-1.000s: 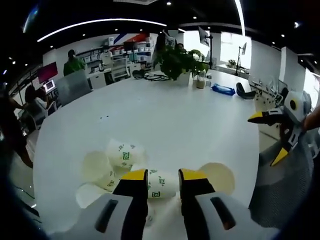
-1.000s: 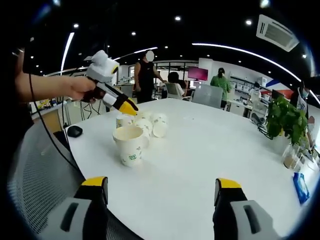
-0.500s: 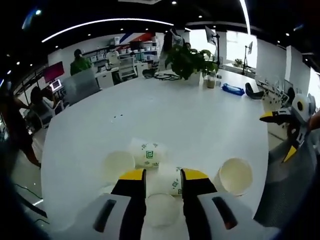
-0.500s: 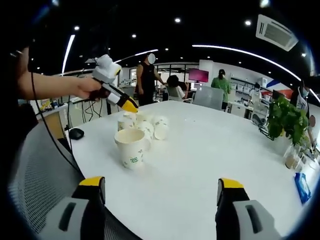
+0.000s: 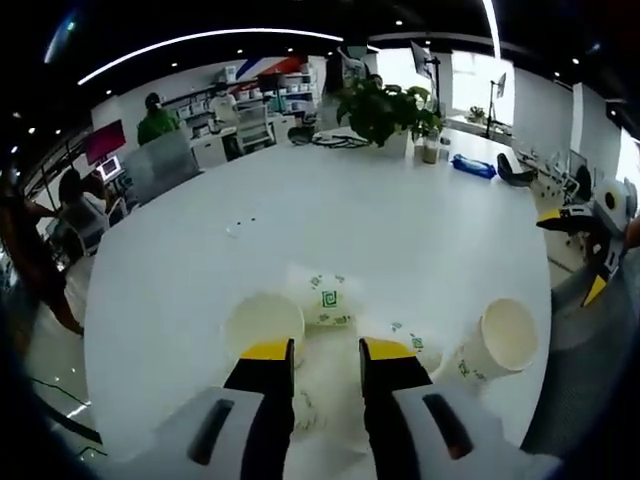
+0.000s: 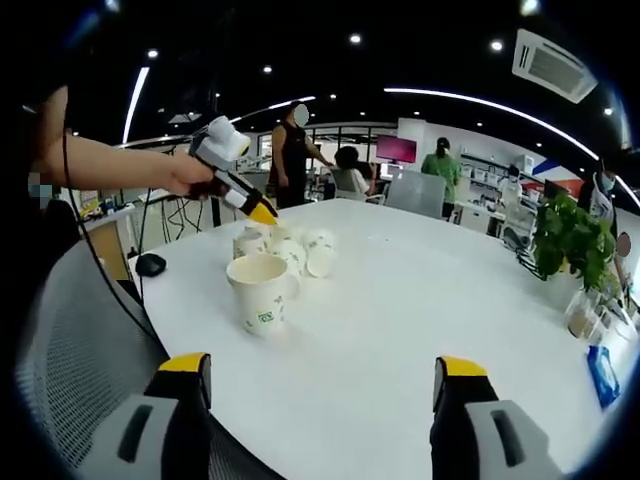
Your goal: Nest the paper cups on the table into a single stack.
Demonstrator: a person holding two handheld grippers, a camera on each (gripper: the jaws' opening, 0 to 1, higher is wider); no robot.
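Presently: white paper cups with green logos (image 6: 285, 248) are clustering on the white round surface (image 6: 420, 320), one cup (image 6: 262, 291) upright nearest. Left gripper (image 5: 315, 352), fingers narrowly parted, hovering empty above them; right gripper (image 6: 325, 378) gaping wide, empty. Light, crushable; probably gripping gently at the rim.

An upright cup (image 6: 262, 291) stands at centre-left on the table (image 6: 420, 320), a cluster of cups (image 6: 290, 247) just behind it, a plant (image 6: 570, 235) far right.
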